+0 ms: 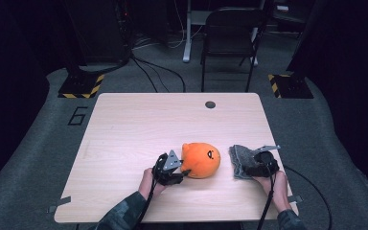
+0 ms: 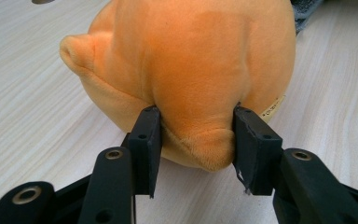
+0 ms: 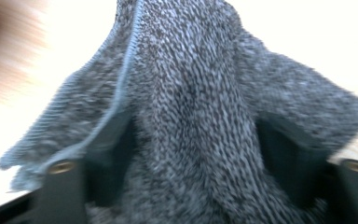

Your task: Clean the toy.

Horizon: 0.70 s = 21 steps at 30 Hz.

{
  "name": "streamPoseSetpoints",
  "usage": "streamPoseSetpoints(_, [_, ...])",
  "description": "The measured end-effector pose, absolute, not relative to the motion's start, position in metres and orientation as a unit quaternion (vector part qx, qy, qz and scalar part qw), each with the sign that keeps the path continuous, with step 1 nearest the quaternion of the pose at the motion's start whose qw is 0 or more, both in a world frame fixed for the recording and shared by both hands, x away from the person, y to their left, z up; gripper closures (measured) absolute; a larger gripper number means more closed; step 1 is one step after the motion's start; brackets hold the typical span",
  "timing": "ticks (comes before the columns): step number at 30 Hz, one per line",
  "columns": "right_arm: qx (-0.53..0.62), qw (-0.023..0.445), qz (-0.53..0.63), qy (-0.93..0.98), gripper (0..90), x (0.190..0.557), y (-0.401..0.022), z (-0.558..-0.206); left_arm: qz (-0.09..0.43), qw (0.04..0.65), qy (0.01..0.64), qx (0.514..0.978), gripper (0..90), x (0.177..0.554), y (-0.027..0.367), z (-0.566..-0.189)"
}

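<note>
Orange plush toy (image 1: 201, 160) is seen lying on the wooden table (image 1: 139, 124), near the front edge and a little right of centre, with a grey knitted cloth (image 1: 240, 160) just beside it on the right.

Left to right:

- Left gripper (image 1: 177, 173) is held low at the toy's near-left side, its jaws clamped on a fold of the plush. The pinch on a protruding lobe, rather than around the whole body, is judged to be chosen because the toy is too wide for the jaws.
- Toy: a dark face marking is turned up and to the right in the high view.
- Right gripper (image 1: 256, 165) is set on the cloth's near-right part. The cloth is bunched between the jaws and is judged to be gripped, gathered into a ridge so that it can be lifted.

Views compared:

- The high view gives the layout: toy and cloth side by side, apart or barely touching, it cannot be told which.
- The left gripper view gives the grip itself: both pads (image 2: 148, 140) are pressed into the orange plush toy (image 2: 191, 70), which is dented between them, and a small label shows at its right flank.
- The right gripper view, blurred, gives the grey knitted cloth (image 3: 196, 116) rising in a peak between the jaws, with a ribbed hem at left.
</note>
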State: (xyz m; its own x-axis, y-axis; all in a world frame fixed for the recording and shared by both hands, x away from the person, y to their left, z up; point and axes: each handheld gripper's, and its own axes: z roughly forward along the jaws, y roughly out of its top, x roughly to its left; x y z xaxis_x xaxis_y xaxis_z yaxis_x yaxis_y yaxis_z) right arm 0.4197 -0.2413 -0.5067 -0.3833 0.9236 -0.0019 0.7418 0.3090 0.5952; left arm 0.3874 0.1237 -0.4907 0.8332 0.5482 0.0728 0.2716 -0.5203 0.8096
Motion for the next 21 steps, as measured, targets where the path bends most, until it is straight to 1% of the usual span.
streamPoseSetpoints(1, [0.524,0.175,0.265,0.79,44.0,0.419,-0.24,-0.506,0.162,0.428,0.24,0.856,56.0,0.387,0.124,-0.491])
streamPoseSetpoints(3, [0.518,0.175,0.27,0.792,55.7,0.418,-0.239,-0.505,0.162,0.427,0.241,0.856,56.1,0.387,0.123,-0.491])
streamPoseSetpoints(5, [0.518,0.172,0.276,0.791,64.3,0.417,-0.239,-0.505,0.162,0.427,0.24,0.856,56.5,0.387,0.123,-0.491])
streamPoseSetpoints(7, [0.514,0.174,0.281,0.792,69.1,0.418,-0.239,-0.505,0.163,0.428,0.24,0.856,57.7,0.387,0.123,-0.491])
streamPoseSetpoints(9, [0.513,0.174,0.282,0.792,71.4,0.417,-0.238,-0.505,0.163,0.428,0.241,0.856,59.7,0.387,0.123,-0.491])
streamPoseSetpoints(14, [0.516,0.164,0.299,0.786,72.1,0.416,-0.24,-0.499,0.164,0.428,0.241,0.856,63.2,0.387,0.124,-0.49])
streamPoseSetpoints(17, [0.508,0.166,0.32,0.782,72.0,0.414,-0.238,-0.487,0.162,0.427,0.243,0.856,64.4,0.387,0.124,-0.49])
streamPoseSetpoints(21, [0.49,0.171,0.36,0.775,72.0,0.407,-0.231,-0.459,0.16,0.43,0.248,0.853,65.0,0.387,0.125,-0.49])
